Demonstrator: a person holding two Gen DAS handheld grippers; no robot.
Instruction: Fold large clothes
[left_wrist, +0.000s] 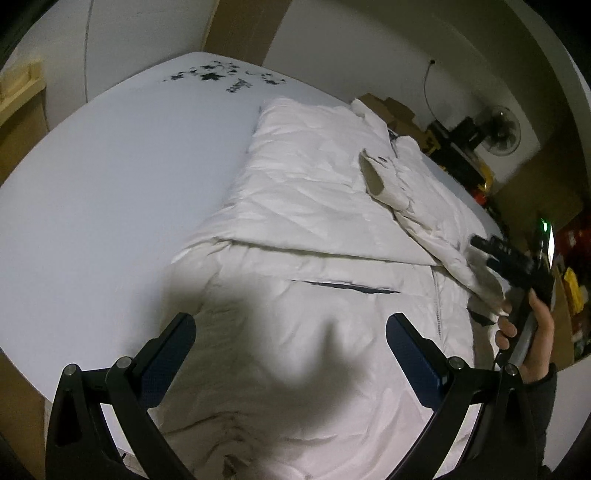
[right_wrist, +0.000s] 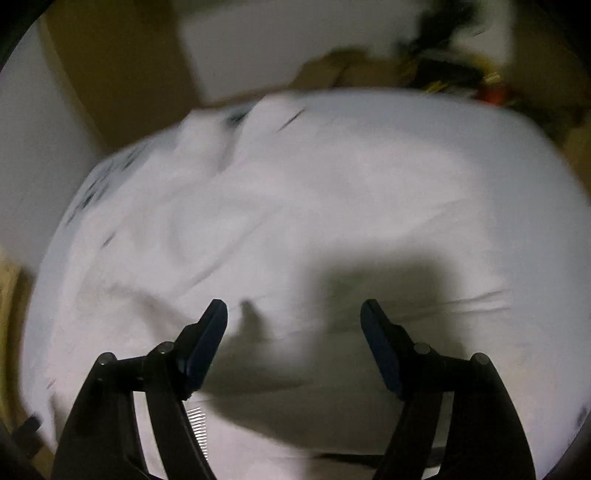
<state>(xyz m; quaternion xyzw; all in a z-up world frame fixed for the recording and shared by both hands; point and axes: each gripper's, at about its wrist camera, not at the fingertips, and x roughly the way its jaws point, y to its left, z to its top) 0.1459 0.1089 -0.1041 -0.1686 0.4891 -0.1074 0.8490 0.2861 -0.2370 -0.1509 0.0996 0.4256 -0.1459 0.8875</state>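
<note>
A white padded jacket (left_wrist: 317, 229) is seen spread over a white table (left_wrist: 110, 192), directly ahead of and beneath the left gripper (left_wrist: 291, 332). The left gripper's jaws are held wide apart above the garment's near part, and nothing is gripped between them; its shadow is cast on the fabric just below. A folded edge of the jacket is laid across the body ahead of the left gripper, and a sleeve with a beige lining (left_wrist: 373, 173) lies farther ahead and to the right. A black star print (left_wrist: 221, 74) is seen at the table's far end.

To the right of the left gripper, the right gripper (left_wrist: 491, 251) is carried in the person's right hand (left_wrist: 532, 325), beside the jacket's right edge. In the blurred right wrist view, the right gripper (right_wrist: 293, 314) is seen spread wide with nothing in its grasp, the jacket (right_wrist: 258, 206) lying ahead and below it. A fan (left_wrist: 500, 129) stands beyond the table, to the right.
</note>
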